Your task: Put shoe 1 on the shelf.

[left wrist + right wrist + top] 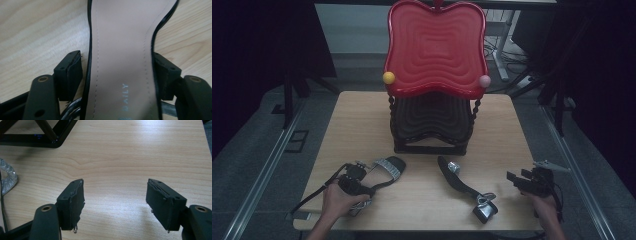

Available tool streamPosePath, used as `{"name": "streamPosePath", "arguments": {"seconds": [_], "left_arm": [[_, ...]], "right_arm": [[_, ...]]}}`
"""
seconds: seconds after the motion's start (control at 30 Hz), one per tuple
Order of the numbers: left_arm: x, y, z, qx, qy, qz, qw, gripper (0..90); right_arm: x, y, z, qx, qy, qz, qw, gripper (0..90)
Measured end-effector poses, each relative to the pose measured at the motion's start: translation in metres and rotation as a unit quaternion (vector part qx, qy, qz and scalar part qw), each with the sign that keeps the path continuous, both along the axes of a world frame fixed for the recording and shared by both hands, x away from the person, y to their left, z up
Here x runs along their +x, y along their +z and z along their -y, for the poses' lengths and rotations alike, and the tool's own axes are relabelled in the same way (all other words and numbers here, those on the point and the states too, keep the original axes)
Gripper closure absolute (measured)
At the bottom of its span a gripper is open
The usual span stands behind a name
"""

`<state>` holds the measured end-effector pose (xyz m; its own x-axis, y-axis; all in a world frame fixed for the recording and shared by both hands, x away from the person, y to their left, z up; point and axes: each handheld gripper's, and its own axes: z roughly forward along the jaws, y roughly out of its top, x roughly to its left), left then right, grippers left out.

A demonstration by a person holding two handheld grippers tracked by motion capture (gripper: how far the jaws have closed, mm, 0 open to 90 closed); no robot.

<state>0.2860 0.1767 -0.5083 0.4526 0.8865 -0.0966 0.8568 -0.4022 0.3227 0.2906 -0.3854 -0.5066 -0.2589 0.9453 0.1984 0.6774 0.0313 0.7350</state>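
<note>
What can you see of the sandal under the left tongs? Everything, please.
The left sandal is black and glossy-edged, with a silvery glittery toe strap and thin black straps near the heel. Its beige insole is stitched along the rim and printed with pale lettering. It lies flat on the wooden table, toe toward the red-topped stand. The left tongs straddle its heel end, pads beside both edges; contact unclear.

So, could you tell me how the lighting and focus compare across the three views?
High view: dim, dark surroundings, red tray brightest. Left gripper view: bright, sandal insole sharp, jaw bases soft. Right gripper view: sheen on table, pads crisp.
</note>
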Motion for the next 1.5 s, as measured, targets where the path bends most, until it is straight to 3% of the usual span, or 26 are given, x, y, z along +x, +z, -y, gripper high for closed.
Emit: {"name": "streamPosePath", "arguments": {"seconds": [0.13,0.27,0.43,0.53,0.73,0.8,0.87,0.9,0.93,0.97,1.03,1.1,1.2,1.23,1.37,1.5], "left_arm": [[0.000,0.001,0.003,0.007,-0.009,0.000,0.9999,42.2],[-0.002,0.001,-0.001,-0.011,-0.003,0.000,0.9999,42.6],[-0.006,0.007,-0.016,-0.065,0.003,-0.009,0.9978,42.7],[-0.008,0.016,-0.029,-0.101,0.011,-0.009,0.9947,42.7],[-0.012,0.032,-0.059,-0.166,0.034,-0.003,0.9856,42.7],[-0.013,0.035,-0.070,-0.187,0.042,-0.003,0.9815,42.7],[-0.014,0.036,-0.073,-0.192,0.045,-0.002,0.9804,42.7],[-0.014,0.039,-0.081,-0.202,0.051,0.001,0.9780,42.7],[-0.014,0.039,-0.081,-0.202,0.051,0.001,0.9780,42.7],[-0.015,0.041,-0.090,-0.216,0.060,0.004,0.9746,42.7],[-0.015,0.042,-0.093,-0.221,0.063,0.005,0.9732,42.7],[-0.014,0.047,-0.103,-0.250,0.075,0.013,0.9652,42.7],[-0.011,0.055,-0.111,-0.269,0.085,0.026,0.9591,42.7],[-0.010,0.059,-0.114,-0.280,0.089,0.031,0.9554,42.7],[-0.002,0.069,-0.124,-0.307,0.104,0.045,0.9451,42.7],[0.004,0.075,-0.129,-0.319,0.113,0.055,0.9393,42.7]], "right_arm": [[0.000,0.000,0.000,-0.002,0.001,-0.003,1.0000,31.0],[0.000,0.000,0.001,-0.002,-0.001,-0.002,1.0000,31.0],[0.000,0.000,0.004,0.001,-0.006,-0.002,1.0000,31.0],[0.000,0.000,0.003,0.000,-0.006,-0.002,1.0000,31.0],[0.000,0.000,0.002,0.000,-0.006,-0.001,1.0000,31.0],[0.000,0.000,0.003,0.001,-0.006,-0.001,1.0000,31.0],[0.000,0.000,0.003,0.001,-0.007,-0.002,1.0000,31.0],[0.000,0.000,0.003,0.002,-0.008,-0.002,1.0000,31.0],[0.000,0.000,0.004,0.002,-0.008,-0.002,1.0000,31.0],[0.000,0.000,0.004,0.002,-0.008,-0.001,1.0000,31.0],[0.000,0.000,0.004,0.003,-0.009,-0.001,1.0000,31.0],[0.000,0.000,0.005,0.003,-0.010,-0.001,0.9999,31.0],[0.000,0.000,0.005,0.003,-0.010,-0.002,0.9999,31.0],[0.000,0.000,0.005,0.003,-0.010,-0.002,0.9999,31.0],[0.000,0.000,0.005,0.004,-0.010,-0.002,0.9999,31.0],[0.000,0.000,0.005,0.005,-0.013,-0.004,0.9999,31.0]]}}
